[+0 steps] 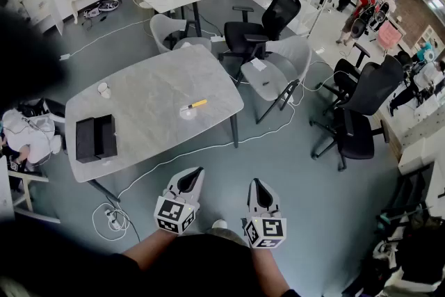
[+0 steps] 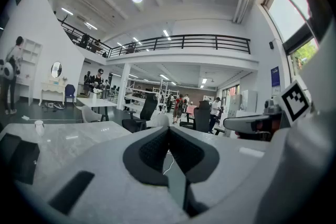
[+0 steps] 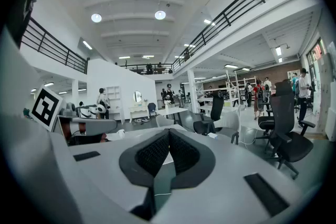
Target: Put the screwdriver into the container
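Yellow-handled screwdriver (image 1: 197, 105) on table (image 1: 149, 83), well beyond left hand-held gripper (image 1: 193, 174) and right hand-held gripper (image 1: 257, 184); both clenched, empty.

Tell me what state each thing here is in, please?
Screwdriver: lying flat on the table, untouched.
Container: standing at the table's left end.
Left hand-held gripper: shut, empty.
Right hand-held gripper: shut, empty.

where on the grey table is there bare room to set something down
Widest bare patch: the middle of the grey table, between the black container and the yellow screwdriver. The far end beyond the small white object is bare too. The near left corner is crowded by the container; chairs stand close by the far and right edges.
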Demonstrator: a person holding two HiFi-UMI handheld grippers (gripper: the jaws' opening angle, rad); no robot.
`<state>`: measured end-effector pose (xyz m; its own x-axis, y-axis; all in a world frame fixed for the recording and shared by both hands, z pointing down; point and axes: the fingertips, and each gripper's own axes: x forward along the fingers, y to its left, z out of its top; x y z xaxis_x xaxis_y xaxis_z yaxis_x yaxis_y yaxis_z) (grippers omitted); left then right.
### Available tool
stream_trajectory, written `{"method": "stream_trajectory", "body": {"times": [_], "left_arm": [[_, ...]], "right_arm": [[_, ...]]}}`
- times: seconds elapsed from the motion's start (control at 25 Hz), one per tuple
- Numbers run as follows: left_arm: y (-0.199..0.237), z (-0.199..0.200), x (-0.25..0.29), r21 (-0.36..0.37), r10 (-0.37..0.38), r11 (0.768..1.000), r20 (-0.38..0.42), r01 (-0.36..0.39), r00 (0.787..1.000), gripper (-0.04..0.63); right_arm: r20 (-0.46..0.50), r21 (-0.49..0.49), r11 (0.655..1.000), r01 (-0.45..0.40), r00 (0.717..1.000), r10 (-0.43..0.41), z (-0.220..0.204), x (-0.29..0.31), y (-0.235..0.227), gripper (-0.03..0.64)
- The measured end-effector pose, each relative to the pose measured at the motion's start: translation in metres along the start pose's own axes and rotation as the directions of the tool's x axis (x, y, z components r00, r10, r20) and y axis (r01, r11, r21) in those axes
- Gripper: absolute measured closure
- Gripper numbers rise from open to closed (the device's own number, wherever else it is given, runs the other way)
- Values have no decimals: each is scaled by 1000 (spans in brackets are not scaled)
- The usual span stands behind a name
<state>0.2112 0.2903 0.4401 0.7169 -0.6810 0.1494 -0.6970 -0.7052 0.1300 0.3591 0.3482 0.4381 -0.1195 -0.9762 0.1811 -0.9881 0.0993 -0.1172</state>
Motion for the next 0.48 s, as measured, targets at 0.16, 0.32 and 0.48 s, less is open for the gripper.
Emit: {"method": "stream_trajectory", "body": {"times": [0.16, 0.32, 0.48], "left_arm": [[-17, -10, 16, 0, 21, 1000, 5, -21, 1000, 578], [-20, -26, 30, -12, 69, 998, -12, -69, 998, 578], [-17, -35, 50, -33, 77, 996, -49, -79, 996, 578]], "right_arm": [[0, 16, 999, -45, 999, 45, -7, -1, -28, 606], [-40, 25, 998, -62, 997, 62, -24, -1, -49, 606], [-78, 57, 997, -51, 995, 55, -38, 2, -63, 606]]}}
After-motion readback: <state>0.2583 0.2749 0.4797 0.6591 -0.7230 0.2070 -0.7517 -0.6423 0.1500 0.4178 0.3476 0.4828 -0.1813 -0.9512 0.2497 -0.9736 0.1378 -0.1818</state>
